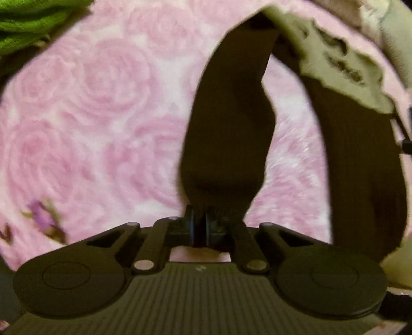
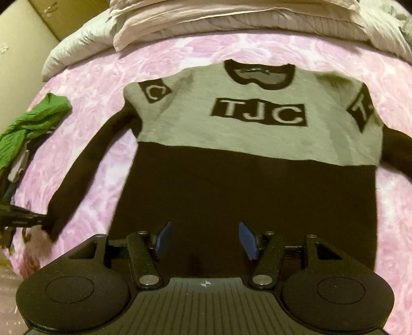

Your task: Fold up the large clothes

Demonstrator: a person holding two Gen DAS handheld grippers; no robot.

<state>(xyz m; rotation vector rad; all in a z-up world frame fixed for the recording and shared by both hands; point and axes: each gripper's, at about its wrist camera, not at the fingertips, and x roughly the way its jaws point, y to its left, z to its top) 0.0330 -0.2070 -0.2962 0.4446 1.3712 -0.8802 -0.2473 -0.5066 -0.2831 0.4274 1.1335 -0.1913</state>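
Observation:
A grey and black sweater (image 2: pixel 231 134) marked "TJC" lies face up and spread flat on a pink rose-patterned bedspread (image 2: pixel 103 85). Its left black sleeve (image 2: pixel 77 167) runs down to my left gripper (image 2: pixel 42 219), which pinches the cuff at the left edge of the right wrist view. In the left wrist view that sleeve (image 1: pixel 226 128) rises from the jaws of my left gripper (image 1: pixel 199 229), which are shut on its end. My right gripper (image 2: pixel 206 241) hovers over the sweater's black lower part, its blue pads (image 2: pixel 163 241) apart with nothing between them.
A crumpled green garment (image 2: pixel 33 121) lies with other clothes at the bed's left side, also visible as green cloth (image 1: pixel 25 25) in the left wrist view. Pale pillows and a duvet (image 2: pixel 206 20) are piled at the head of the bed. A cream cupboard (image 2: pixel 25 31) stands beyond.

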